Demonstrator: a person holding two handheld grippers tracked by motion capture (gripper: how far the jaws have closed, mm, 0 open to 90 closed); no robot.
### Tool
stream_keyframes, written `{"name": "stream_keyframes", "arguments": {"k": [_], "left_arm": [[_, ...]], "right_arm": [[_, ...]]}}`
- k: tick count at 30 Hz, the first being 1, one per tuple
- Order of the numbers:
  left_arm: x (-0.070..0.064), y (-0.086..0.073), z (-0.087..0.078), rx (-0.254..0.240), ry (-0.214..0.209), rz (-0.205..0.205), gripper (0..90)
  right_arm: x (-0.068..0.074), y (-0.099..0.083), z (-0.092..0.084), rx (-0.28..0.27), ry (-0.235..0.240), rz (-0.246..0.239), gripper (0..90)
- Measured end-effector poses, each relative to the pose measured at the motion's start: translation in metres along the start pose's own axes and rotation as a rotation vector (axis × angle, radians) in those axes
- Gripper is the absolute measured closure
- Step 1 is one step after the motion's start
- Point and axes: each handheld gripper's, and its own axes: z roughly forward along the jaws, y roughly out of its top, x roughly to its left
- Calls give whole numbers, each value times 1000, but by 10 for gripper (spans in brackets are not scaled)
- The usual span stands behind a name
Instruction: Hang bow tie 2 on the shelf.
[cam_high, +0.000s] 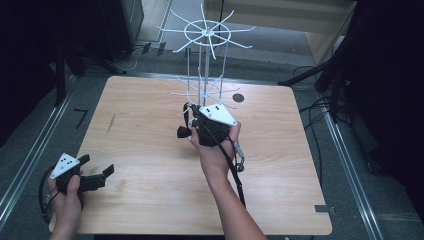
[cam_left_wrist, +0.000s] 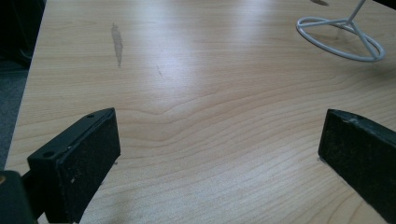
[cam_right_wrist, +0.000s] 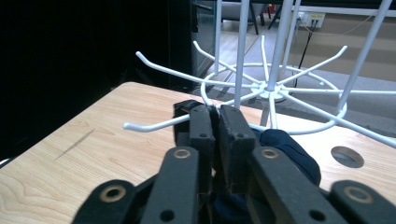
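A white wire rack with rings of hooks stands at the back middle of the wooden table. Its lower ring fans out just beyond my right gripper, and its round base lies at the top right of the left gripper view. The right gripper is at that lower ring, its jaws almost together beside one white hook. A dark blue cloth thing bulges out from under and between the jaws. At the front left corner my left gripper stays open over bare wood.
A round hole is cut in the tabletop just right of the rack. A grey streak marks the wood on the left. Dark stands and cables ring the table on the floor, with a metal rail along the right side.
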Motion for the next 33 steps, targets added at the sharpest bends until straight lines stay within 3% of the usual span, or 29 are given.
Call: {"name": "stream_keyframes", "arguments": {"k": [7, 10, 14, 24, 26, 33], "left_arm": [[0, 0, 0, -3, -1, -1, 0], [0, 0, 0, -1, -1, -1, 0], [0, 0, 0, -3, -1, -1, 0], [0, 0, 0, 0, 0, 1, 0], [0, 0, 0, -1, -1, 1, 0], [0, 0, 0, -1, 0, 0, 0]], "right_arm": [[0, -3, -4, -16, 29, 0, 720], [-2, -3, -6, -23, 81, 28, 654], [-2, -4, -8, -35, 133, 14, 551], [1, -9, -16, -53, 180, -39, 338], [2, -11, -18, -57, 193, -31, 299], [-1, -16, -24, -58, 222, -37, 259]]}}
